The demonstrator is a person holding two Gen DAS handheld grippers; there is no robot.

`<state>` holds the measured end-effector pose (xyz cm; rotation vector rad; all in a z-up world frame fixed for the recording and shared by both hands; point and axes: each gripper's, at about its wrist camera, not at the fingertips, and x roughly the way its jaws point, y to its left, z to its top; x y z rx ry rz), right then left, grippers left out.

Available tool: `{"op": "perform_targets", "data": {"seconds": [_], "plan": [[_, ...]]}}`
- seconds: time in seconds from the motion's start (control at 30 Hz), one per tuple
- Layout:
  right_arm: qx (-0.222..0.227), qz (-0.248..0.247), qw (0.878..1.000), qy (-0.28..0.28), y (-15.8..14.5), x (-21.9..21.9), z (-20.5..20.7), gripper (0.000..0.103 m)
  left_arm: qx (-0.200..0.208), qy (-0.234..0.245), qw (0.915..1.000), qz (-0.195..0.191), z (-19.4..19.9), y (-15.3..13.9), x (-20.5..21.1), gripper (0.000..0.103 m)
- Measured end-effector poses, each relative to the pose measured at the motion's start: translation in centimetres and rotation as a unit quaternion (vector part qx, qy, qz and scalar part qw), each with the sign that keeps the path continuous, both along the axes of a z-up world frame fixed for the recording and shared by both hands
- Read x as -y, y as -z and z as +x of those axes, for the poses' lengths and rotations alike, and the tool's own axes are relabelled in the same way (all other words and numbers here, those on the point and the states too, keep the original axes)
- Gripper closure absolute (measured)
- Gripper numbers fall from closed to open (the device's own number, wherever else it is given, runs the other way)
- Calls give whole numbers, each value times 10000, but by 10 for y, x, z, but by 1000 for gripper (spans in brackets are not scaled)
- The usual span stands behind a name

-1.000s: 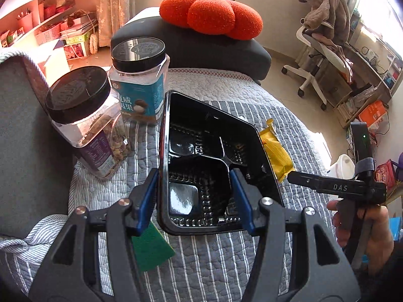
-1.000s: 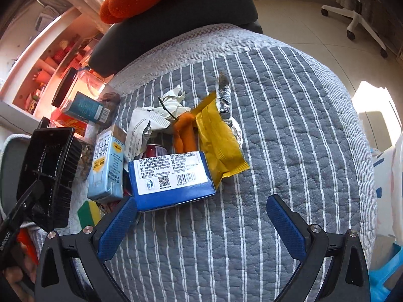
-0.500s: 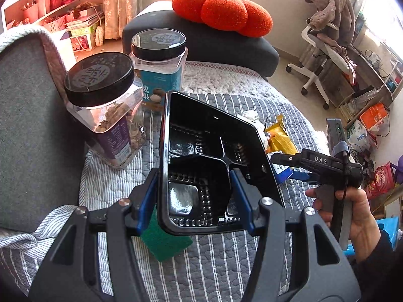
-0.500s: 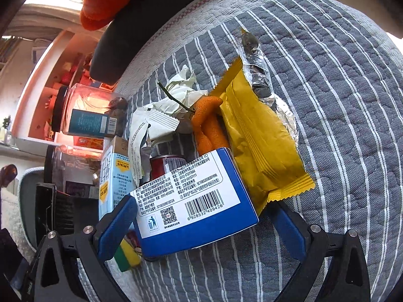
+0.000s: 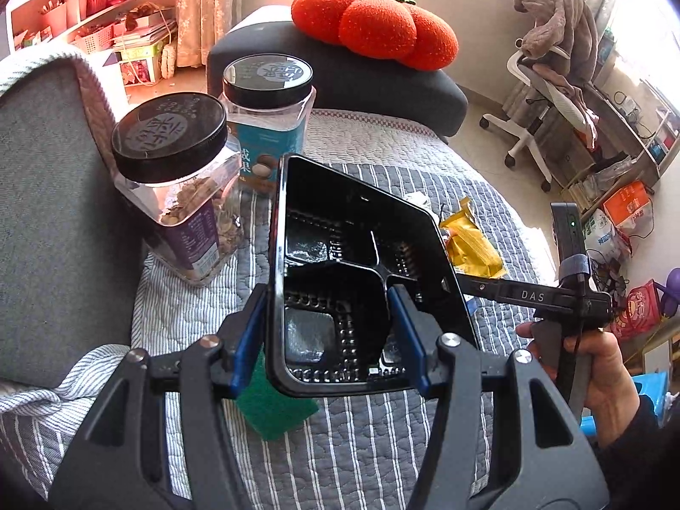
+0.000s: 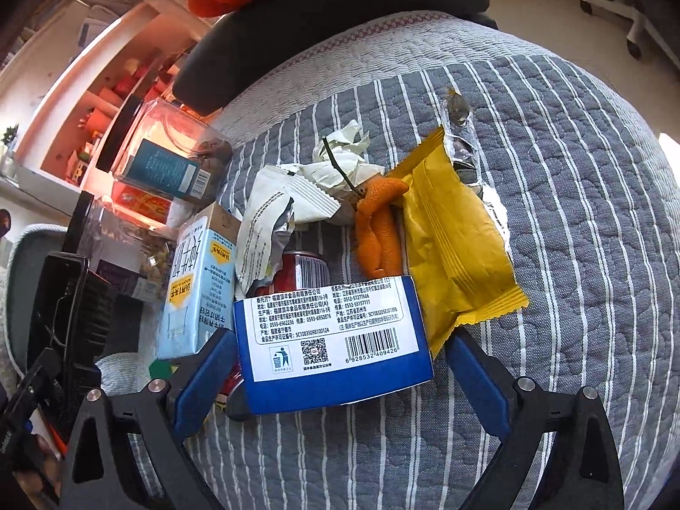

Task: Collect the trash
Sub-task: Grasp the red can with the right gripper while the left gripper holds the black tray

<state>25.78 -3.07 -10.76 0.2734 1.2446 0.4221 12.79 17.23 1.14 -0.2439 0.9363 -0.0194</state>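
Observation:
My left gripper [image 5: 327,335] is shut on a black plastic food tray [image 5: 361,280], held tilted above the striped quilt. My right gripper [image 6: 340,369] is open around a blue and white box [image 6: 331,340], its fingers either side of it with a gap on the right. Behind the box lie a yellow wrapper [image 6: 454,238], orange peel [image 6: 378,229], crumpled white wrappers [image 6: 297,199], a red can [image 6: 297,272] and a light blue milk carton [image 6: 195,289]. The yellow wrapper also shows in the left wrist view [image 5: 471,242], and the tray edge in the right wrist view [image 6: 72,310].
Two black-lidded clear jars [image 5: 178,182] [image 5: 267,119] stand at the left by a grey sofa arm [image 5: 42,212]. A green sponge [image 5: 272,408] lies under the tray. A dark cushion with an orange pillow [image 5: 374,25] sits at the back. An office chair [image 5: 548,93] stands on the floor.
My right gripper has moved in on the blue box, which now sits between its fingers. The left gripper has lifted slightly with the tray still held.

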Motion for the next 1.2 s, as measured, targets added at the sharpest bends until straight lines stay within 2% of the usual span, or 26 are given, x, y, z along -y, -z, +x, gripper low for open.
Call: {"op": "perform_targets", "data": {"seconds": [0.13,0.2,0.23,0.3,0.37,0.43,0.57,0.6,0.67,0.83,0.9,0.93,1.07,1.1,1.2], "plan": [[-28,37,9999,-141,9,-3,-2,4,-46,-22,10000,17,1,2,-2,45],[-10,5,9997,-254,11,-6,-4,18,-58,-35,10000,12,2,2,-2,45],[22,14,9995,-306,9,-7,-6,22,-58,-36,10000,2,2,2,-1,45],[93,112,9991,-391,0,-4,-10,39,-39,-12,10000,-8,2,1,1,45],[157,148,9986,-481,-8,-1,-15,46,-20,18,10000,-13,1,-1,4,45],[195,23,9985,-510,-13,3,-19,46,4,26,10000,-46,1,-2,5,45],[203,-949,9950,-219,-10,16,-24,40,79,-2,9999,-76,-1,-7,5,45],[214,-1018,9944,-158,-11,21,-26,40,90,-7,9999,-71,-2,-7,5,45],[250,-890,9957,-94,-19,24,-29,40,90,-14,9999,-64,-3,-7,2,45],[601,-457,9960,-482,-42,-1,-37,43,58,-101,9999,-78,-5,-6,-7,45],[515,-295,9964,-601,-36,-18,-34,53,50,-126,9999,-83,-5,-5,-9,45],[437,-268,9967,-637,-30,-24,-31,55,41,-138,9999,-89,-6,-5,-10,45],[142,-545,9966,-598,2,-46,-18,55,26,-153,9998,-91,-6,-4,-11,45],[57,-553,9966,-601,9,-48,-17,52,21,-162,9998,-88,-5,-4,-10,45],[74,-411,9975,-565,11,-49,-16,53,9,-187,9998,-97,-4,-4,-11,45]]}}
